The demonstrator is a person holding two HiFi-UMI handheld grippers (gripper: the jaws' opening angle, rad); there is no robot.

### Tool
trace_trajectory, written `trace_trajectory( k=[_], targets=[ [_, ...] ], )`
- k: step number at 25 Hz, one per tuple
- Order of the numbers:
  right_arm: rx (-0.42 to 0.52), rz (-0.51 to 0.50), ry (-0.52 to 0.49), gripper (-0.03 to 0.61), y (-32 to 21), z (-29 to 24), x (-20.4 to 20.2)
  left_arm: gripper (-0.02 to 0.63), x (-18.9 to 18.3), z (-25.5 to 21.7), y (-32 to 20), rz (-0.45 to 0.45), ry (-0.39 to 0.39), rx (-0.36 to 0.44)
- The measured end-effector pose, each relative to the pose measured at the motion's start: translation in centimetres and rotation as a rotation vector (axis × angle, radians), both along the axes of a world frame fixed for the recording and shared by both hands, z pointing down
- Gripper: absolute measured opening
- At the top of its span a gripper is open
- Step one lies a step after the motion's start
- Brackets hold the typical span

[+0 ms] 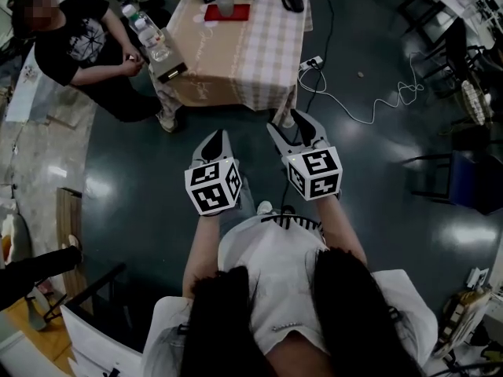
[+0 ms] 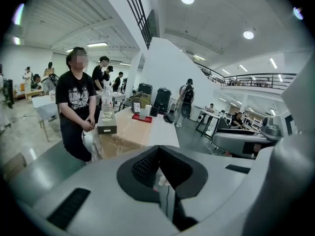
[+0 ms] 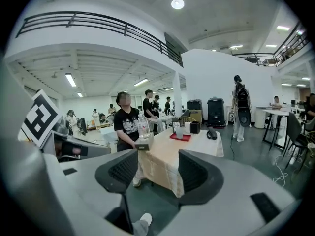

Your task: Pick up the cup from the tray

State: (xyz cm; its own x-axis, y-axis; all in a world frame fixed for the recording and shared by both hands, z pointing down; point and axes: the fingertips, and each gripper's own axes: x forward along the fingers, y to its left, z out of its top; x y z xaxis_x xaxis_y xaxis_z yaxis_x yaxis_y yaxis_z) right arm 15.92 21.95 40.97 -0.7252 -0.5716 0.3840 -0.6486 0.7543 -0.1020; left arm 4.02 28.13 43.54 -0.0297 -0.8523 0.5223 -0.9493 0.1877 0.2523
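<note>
Both empty: left tongs (image 1: pixel 214 138) clenched, right tongs (image 1: pixel 291 124) released. I'd walk up to checked-cloth counter (image 1: pixel 259 57), then approach translucent plastic cup (image 1: pixel 225 5) on flat red tray (image 1: pixel 240 12) squarely.

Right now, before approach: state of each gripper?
Left gripper: shut, holding nothing.
Right gripper: open, holding nothing.

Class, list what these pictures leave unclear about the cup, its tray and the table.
- Cup: its contents, too small and distant in every view.
- Red tray: whatever lies under the cup, covered by it in the head view.
- Table: the space beneath, hidden by its draped cloth in all views.
</note>
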Motion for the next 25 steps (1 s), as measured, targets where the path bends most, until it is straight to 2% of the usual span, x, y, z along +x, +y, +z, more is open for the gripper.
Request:
trace_trajectory(
  k=[4, 12, 15, 19, 25],
  targets=[
    [0.007, -0.008, -0.003, 0.275, -2.8, 0.0, -1.9, 0.006, -1.4, 0.6, -3.1, 0.020, -0.001, -0.016],
    [0.002, 0.000, -0.011, 0.290, -8.9, -0.2, -6.6, 0.006, -6.1, 0.3, -9.8, 0.049, -0.021, -0.025],
    [0.060, -0.051, 0.007, 0.350, -10.1, -0.6, -9.2, 0.006, -8.2, 0.3, -11.6, 0.055, -0.023, -0.033],
    [0.038, -0.020, -0.023, 0.351, -12.3, -0.7, -11.6, 0.006, -10.2, 0.4, -13.9, 0.072, -0.023, -0.041],
    [0.024, 0.021, -0.033, 0.353, -15.9, -0.7, -14.4, 0.006, -12.6, 0.4, -17.3, 0.142, -0.045, -0.030]
  ],
)
